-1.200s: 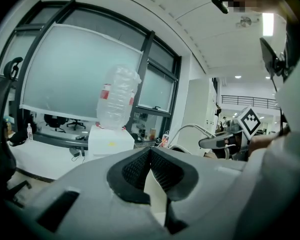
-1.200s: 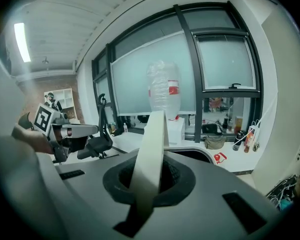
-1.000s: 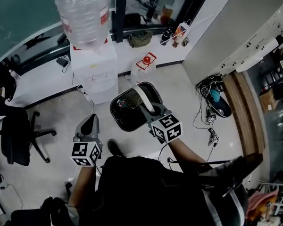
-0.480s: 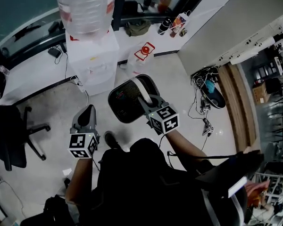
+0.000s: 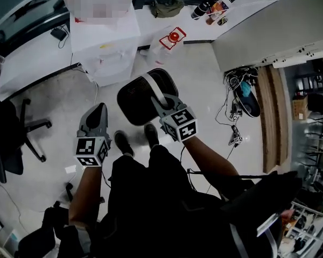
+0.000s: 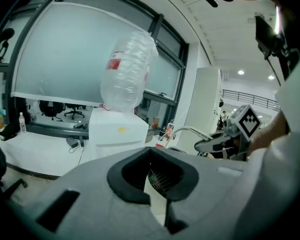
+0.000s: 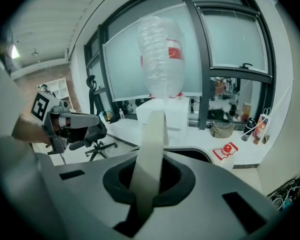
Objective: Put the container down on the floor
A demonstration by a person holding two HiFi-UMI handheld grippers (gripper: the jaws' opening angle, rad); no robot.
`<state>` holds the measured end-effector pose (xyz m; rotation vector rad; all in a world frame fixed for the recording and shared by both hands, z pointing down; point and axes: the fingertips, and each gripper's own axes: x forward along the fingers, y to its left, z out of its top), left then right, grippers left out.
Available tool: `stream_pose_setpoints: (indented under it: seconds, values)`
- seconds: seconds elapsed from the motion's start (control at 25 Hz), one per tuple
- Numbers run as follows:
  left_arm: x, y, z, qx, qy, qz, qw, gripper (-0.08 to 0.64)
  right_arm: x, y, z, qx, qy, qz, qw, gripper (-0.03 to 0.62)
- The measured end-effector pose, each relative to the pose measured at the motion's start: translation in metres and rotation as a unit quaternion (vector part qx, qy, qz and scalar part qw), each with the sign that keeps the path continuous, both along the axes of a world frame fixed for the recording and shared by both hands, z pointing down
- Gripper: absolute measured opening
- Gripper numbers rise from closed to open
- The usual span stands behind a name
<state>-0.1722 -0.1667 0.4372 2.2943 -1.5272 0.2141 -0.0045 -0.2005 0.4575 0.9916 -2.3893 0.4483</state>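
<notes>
1. The right gripper (image 5: 161,106) is clamped on the white strap handle (image 5: 153,92) of the black container (image 5: 133,98). In the right gripper view the strap runs up through the slot between the closed jaws.
2. The left gripper (image 5: 99,110) carries nothing. Its jaws stand close together with only a narrow slit between them, and it hangs beside the container without touching it.
3. Change over the last second: both grippers and the container have come down together. The person has bent further, and both shoes (image 5: 122,142) now show just below the container, where only one was visible before.
4. The container hangs from its handle over the pale floor (image 5: 196,90), in front of the water dispenser (image 5: 105,42). No view shows whether its base has touched the floor.
5. Reading for the task: the lowering looks well advanced but not finished. What probably remains is to set the base down and open the right jaws off the strap.
</notes>
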Motion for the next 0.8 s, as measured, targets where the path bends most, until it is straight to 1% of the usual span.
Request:
stream_pose_setpoints:
  seconds: [0.16, 0.32, 0.52, 0.6, 0.8]
  values:
    - [0.017, -0.011, 0.031, -0.015, -0.004, -0.005, 0.9999, 0.006, 0.003, -0.016, 0.038, -0.019, 0.008, -0.01, 1.0, 0.009]
    - [0.028, -0.02, 0.064, -0.034, -0.004, -0.019, 0.9992, 0.006, 0.004, -0.031, 0.079, -0.032, 0.02, -0.016, 0.999, 0.009]
    - [0.038, -0.023, 0.106, -0.061, -0.012, -0.027, 0.9977, 0.006, 0.005, -0.037, 0.129, -0.047, 0.04, -0.027, 0.998, 0.009]
    - [0.039, -0.027, 0.125, -0.061, -0.015, -0.026, 0.9977, 0.006, 0.004, -0.041, 0.147, -0.054, 0.044, -0.027, 0.997, 0.009]
    - [0.039, -0.03, 0.177, -0.091, -0.014, -0.039, 0.995, 0.006, 0.003, -0.046, 0.189, -0.066, 0.05, -0.031, 0.996, 0.008]
